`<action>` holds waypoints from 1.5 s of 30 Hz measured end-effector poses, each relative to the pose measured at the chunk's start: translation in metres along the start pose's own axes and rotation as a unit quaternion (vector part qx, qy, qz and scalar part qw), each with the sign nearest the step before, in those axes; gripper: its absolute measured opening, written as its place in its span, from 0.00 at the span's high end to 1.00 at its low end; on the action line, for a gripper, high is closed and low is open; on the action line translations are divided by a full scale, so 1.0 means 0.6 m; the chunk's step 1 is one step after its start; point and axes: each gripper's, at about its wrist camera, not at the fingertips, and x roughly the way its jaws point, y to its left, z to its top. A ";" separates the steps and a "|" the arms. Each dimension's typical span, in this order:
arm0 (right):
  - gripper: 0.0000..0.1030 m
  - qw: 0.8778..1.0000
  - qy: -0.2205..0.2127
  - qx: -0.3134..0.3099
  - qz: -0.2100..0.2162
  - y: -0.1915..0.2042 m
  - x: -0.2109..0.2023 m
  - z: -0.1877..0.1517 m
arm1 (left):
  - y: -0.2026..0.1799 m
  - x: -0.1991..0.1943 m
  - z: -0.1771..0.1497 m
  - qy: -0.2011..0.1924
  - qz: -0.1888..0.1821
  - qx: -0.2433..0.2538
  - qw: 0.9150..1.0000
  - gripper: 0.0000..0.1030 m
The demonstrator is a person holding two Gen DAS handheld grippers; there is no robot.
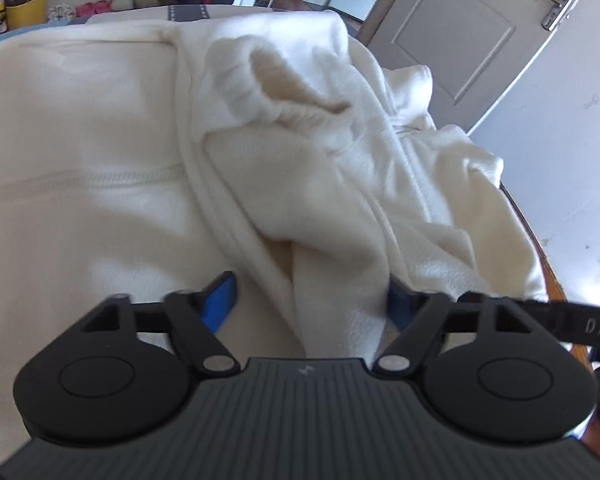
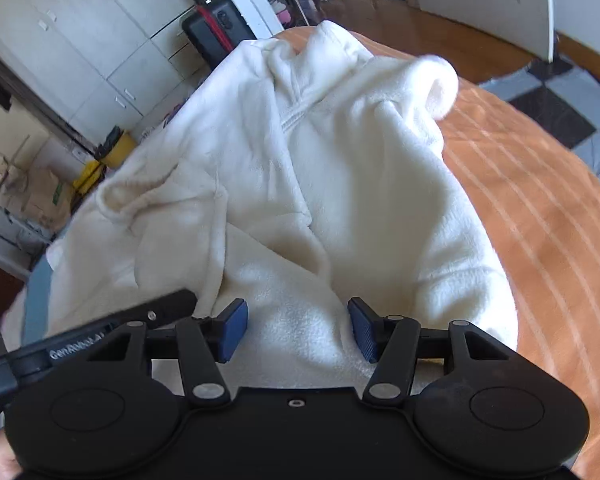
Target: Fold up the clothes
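Both grippers wide over the fleece

Left gripper [image 1: 312, 300] straddles a fold; right gripper [image 2: 298, 330] gapes; fleece [image 2: 300, 168] runs long toward 12 o'clock.

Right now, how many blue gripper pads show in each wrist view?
4 total. Left gripper: one clear, the other mostly hidden behind a fold of the cream garment. Right gripper: both exposed.

Both wrist views look down close; both share the cream garment [image 1: 100, 128].
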 end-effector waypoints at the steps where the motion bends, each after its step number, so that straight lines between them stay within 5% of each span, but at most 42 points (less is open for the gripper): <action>1: 0.41 1.000 0.001 -0.007 -0.003 0.000 0.001 0.000 | 0.008 -0.009 -0.006 -0.008 0.007 -0.030 1.000 0.76; 3: 0.41 1.000 0.000 0.000 -0.008 -0.007 -0.003 -0.003 | 0.021 -0.027 -0.013 -0.025 0.008 -0.064 0.998 0.79; 11: 0.41 0.999 0.000 0.025 -0.025 -0.019 -0.005 0.000 | 0.018 -0.100 -0.028 -0.101 0.068 -0.047 0.991 0.72; 13: 0.41 0.999 0.001 0.031 -0.024 -0.021 -0.004 -0.001 | 0.015 -0.118 -0.032 -0.106 0.062 -0.048 0.991 0.59; 16: 0.41 0.999 0.007 0.051 -0.004 -0.029 0.000 0.001 | 0.003 -0.133 -0.044 -0.088 0.036 -0.043 0.995 0.58; 18: 0.54 0.999 0.007 0.031 -0.007 -0.019 -0.003 -0.001 | -0.013 -0.133 -0.055 -0.067 0.010 -0.031 0.997 0.56; 19: 0.71 1.000 0.004 0.017 -0.006 -0.011 -0.007 -0.004 | -0.023 -0.130 -0.061 -0.061 -0.001 -0.021 0.998 0.51; 22: 0.85 0.999 -0.014 -0.039 -0.008 0.015 -0.027 -0.013 | -0.042 -0.112 -0.079 -0.059 -0.023 -0.020 0.998 0.35; 29: 0.93 0.997 -0.073 -0.002 0.006 -0.014 -0.080 -0.017 | -0.045 -0.059 -0.087 -0.027 0.023 -0.031 0.999 0.30; 32: 0.95 0.995 -0.101 0.014 0.008 -0.027 -0.095 -0.015 | -0.024 -0.060 -0.095 -0.027 0.007 -0.066 0.997 0.29; 33: 0.95 0.994 -0.109 0.015 0.010 -0.028 -0.100 -0.015 | -0.021 -0.064 -0.098 -0.029 0.007 -0.063 0.998 0.30; 35: 0.96 0.993 -0.114 0.014 0.014 -0.027 -0.101 -0.013 | -0.017 -0.075 -0.106 -0.041 0.022 -0.044 0.998 0.50; 36: 0.96 0.994 -0.112 0.014 0.010 -0.027 -0.099 -0.013 | -0.014 -0.081 -0.110 -0.049 0.033 -0.038 0.998 0.74; 37: 0.96 0.994 -0.110 0.014 0.006 -0.026 -0.096 -0.013 | -0.011 -0.087 -0.115 -0.057 0.045 -0.032 0.997 0.80; 45: 0.89 0.991 -0.112 0.061 -0.027 -0.048 -0.091 -0.015 | 0.044 -0.117 -0.146 -0.097 0.068 -0.117 0.986 0.78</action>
